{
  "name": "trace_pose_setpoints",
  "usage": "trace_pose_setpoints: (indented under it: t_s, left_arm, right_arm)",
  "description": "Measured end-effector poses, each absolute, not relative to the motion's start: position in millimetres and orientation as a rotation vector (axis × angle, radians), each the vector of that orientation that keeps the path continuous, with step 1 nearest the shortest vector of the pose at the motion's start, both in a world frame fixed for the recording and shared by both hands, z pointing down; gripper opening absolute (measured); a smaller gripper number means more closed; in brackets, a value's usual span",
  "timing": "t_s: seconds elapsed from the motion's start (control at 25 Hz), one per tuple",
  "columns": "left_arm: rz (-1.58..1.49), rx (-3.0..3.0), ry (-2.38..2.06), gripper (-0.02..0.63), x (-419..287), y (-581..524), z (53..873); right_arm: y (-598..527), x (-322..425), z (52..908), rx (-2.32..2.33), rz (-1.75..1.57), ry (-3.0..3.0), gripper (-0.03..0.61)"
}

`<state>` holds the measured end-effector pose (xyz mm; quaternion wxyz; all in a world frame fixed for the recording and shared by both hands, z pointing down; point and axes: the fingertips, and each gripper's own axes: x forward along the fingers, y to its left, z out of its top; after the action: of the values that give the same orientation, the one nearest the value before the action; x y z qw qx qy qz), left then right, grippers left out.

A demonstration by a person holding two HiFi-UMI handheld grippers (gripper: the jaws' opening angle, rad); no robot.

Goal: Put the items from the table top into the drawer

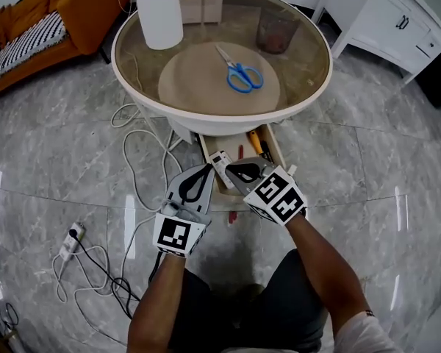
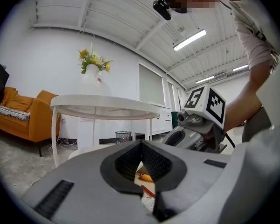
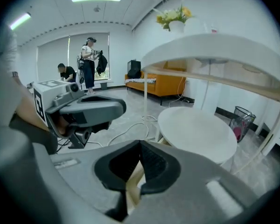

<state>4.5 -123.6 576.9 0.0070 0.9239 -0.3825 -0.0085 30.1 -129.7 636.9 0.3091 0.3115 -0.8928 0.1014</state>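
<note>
Blue-handled scissors (image 1: 241, 74) lie on the round glass table top (image 1: 309, 87). Below the table's near edge an open wooden drawer (image 1: 279, 150) holds an orange-handled item (image 1: 255, 140) and a red pen (image 1: 240, 151). Both grippers hover side by side just over the drawer's front. My left gripper (image 1: 206, 170) is shut with nothing between its pads; in its own view (image 2: 140, 144) the orange item (image 2: 146, 177) shows through the gap below the tips. My right gripper (image 1: 232, 169) (image 3: 139, 146) is shut and empty too, pointing down toward the table's base.
A tall white vase (image 1: 159, 9) stands on the table's far left. A waste bin (image 1: 277, 31) shows through the glass. White cables (image 1: 143, 160) and a power strip (image 1: 72, 239) lie on the marble floor at left. An orange sofa (image 1: 51, 20) and a white cabinet (image 1: 397, 20) stand behind.
</note>
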Motion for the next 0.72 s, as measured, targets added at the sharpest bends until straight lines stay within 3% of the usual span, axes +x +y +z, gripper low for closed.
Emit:
trace_pose_setpoints:
  t_s: [0.72]
  left_arm:
    - [-0.002,3.013,-1.146,0.000,1,-112,485]
  right_arm:
    - [-123,39,494,0.949,0.261,-2.524,0.002]
